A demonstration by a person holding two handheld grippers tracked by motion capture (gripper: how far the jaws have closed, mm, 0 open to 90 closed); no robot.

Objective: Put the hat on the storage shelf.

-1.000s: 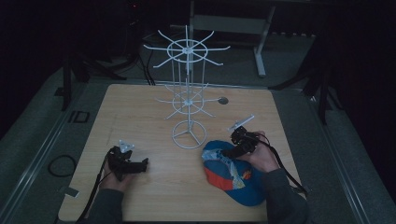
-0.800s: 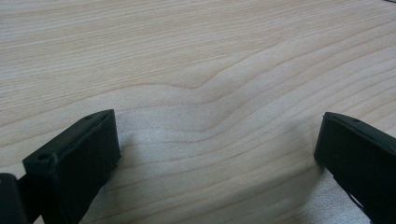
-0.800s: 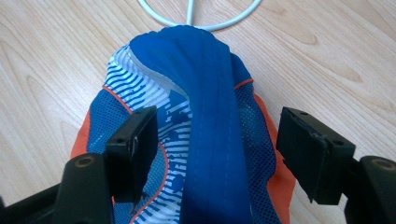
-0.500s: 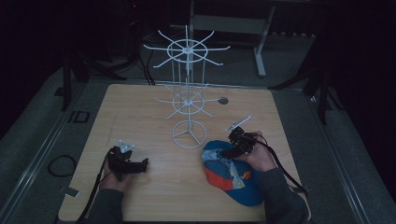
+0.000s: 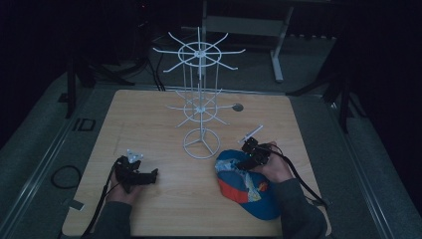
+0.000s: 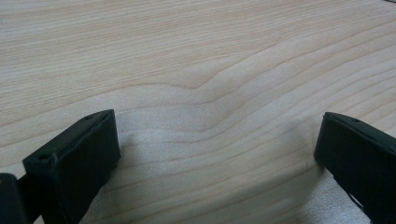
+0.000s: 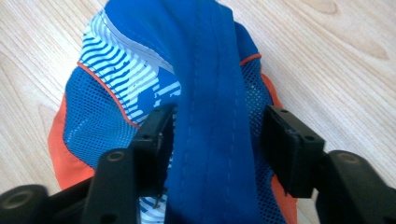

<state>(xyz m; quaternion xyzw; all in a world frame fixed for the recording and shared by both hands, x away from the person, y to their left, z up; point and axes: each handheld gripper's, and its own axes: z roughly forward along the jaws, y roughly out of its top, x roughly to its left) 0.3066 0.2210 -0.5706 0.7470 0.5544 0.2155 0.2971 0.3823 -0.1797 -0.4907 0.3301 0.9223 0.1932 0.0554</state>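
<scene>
At the left of the wooden tabletop (image 5: 149,124) we see the left gripper (image 5: 149,175) resting low near the front edge, and the left gripper view shows its jaws spread wide with only bare wood grain between them. In the middle stands a white wire display rack (image 5: 200,99) on its ring base, well apart from that gripper. Just right of the rack's base lies a blue and orange cap (image 5: 246,186), flat on the tabletop near the front edge. The right gripper (image 5: 247,163) sits at the cap's rear top edge. In the right gripper view its jaws have just been closing and now straddle a raised blue fold of the cap (image 7: 205,93); the left jaw touches the fabric, the right one stands just clear.
</scene>
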